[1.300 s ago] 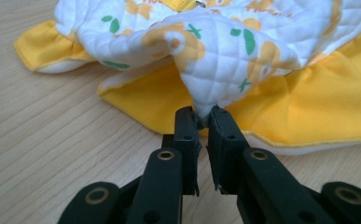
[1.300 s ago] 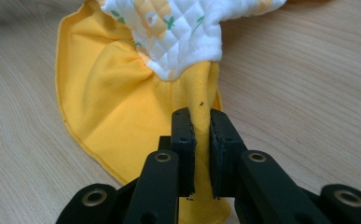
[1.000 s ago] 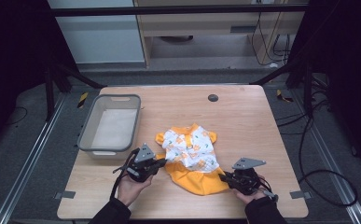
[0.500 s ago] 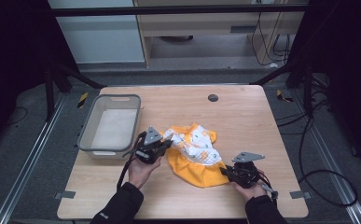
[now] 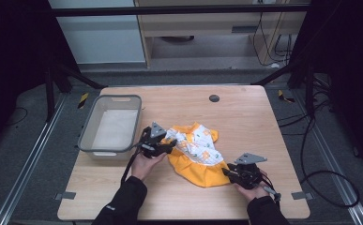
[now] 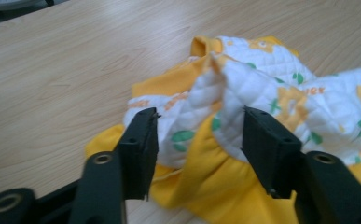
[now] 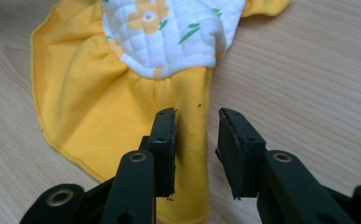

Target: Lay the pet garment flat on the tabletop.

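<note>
Yellow-and-white quilted floral baby dress, crumpled, mid-table, beside grey bin.

A light wooden surface with a small round dark grommet near its far edge stands on grey carpeted floor. Black frame legs rise at its far corners, and metal rails run along the floor on the left. Behind stand a pale cabinet panel and a beige wooden unit; black cables coil at right, the room's edges lying in shadow.
</note>
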